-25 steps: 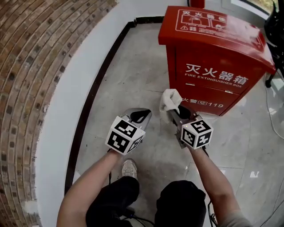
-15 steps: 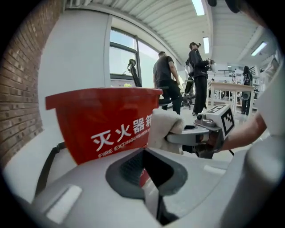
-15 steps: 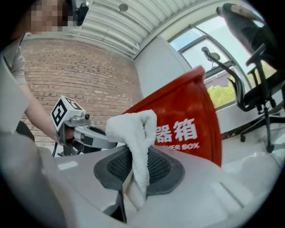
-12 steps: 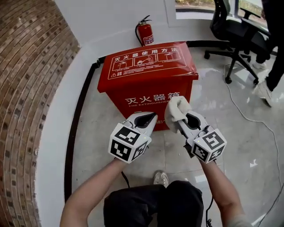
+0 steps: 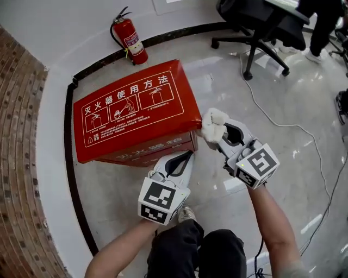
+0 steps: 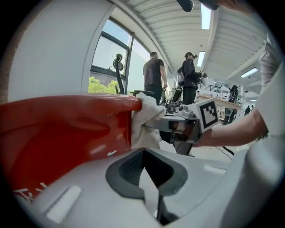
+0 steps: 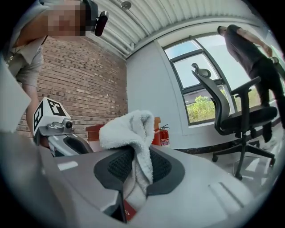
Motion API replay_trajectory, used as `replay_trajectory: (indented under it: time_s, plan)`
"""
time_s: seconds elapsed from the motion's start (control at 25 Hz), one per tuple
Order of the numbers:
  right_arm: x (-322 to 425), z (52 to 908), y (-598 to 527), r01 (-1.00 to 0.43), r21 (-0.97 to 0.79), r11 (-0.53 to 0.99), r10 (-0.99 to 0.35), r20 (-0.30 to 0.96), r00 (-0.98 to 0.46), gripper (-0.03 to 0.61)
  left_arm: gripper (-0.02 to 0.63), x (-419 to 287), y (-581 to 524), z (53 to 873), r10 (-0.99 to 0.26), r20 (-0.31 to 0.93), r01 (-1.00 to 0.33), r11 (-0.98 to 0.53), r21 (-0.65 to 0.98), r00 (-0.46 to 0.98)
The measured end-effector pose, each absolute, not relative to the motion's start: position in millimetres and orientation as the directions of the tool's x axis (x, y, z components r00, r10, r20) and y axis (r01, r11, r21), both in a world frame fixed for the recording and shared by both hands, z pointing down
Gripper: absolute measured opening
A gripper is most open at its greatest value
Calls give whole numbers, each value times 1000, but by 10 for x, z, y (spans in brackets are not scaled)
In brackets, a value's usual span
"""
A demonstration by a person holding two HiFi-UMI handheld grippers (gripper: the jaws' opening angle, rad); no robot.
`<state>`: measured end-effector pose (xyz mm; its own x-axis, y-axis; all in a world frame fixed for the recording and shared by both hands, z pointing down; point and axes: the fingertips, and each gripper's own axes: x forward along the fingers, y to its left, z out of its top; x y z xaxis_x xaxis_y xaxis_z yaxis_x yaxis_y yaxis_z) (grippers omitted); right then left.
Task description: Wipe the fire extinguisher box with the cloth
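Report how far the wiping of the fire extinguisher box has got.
Done: the right gripper clamps the cloth. In hand: the cloth touches the fire extinguisher box at its lid's front corner. Left: seemingly the whole lid and front.

Bright, even daylight is filling all three views. In the head view the glossy floor (image 5: 293, 92) to the right of the fire extinguisher box (image 5: 130, 108) is throwing back pale patches of glare, while the box lid is carrying only a mild sheen and its front face is sitting in soft shadow under the overhang. In the left gripper view, ceiling strip lights (image 6: 205, 13) beyond the box are burning out to white, and the box's near edge is smearing out of focus. In the right gripper view, the window (image 7: 185, 69) right of the box is washing out pale. Both gripper views are bending straight lines and darkening into black corners.
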<state>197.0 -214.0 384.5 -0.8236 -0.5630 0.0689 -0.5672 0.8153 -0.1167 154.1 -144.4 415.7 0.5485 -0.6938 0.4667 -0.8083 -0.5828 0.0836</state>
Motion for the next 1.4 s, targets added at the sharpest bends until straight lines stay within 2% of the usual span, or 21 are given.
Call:
replay_trajectory:
  time_s: [0.32, 0.72, 0.84, 0.96, 1.12, 1.4]
  plan:
    - [1723, 3822, -2916, -503, -173, 847, -479, 163, -863, 91, 0, 1860, -1764, 4173, -618, 539, -797, -575, 187, 572]
    - [1354, 4314, -3821, -380, -170, 909, -363, 124, -924, 90, 0, 2203, -1905, 4764, -635, 575, -847, -478, 233, 516]
    - [1288, 4533, -3808, -320, -136, 938, -303, 132, -944, 91, 0, 2226, -1908, 5012, -643, 591, -867, -437, 240, 488]
    - [1298, 4618, -3673, -239, -126, 963, -229, 89, -969, 89, 0, 2210, -1923, 5185, -676, 584, -890, -391, 233, 450]
    - [1377, 4713, -3238, -105, -117, 988, -102, 34, -994, 91, 0, 2156, -1820, 5383, -693, 607, -918, -348, 192, 389]
    - [1657, 5053, -2488, 71, -99, 993, 73, 21, -997, 91, 0, 2026, -1565, 5585, -718, 635, -958, -223, 180, 286]
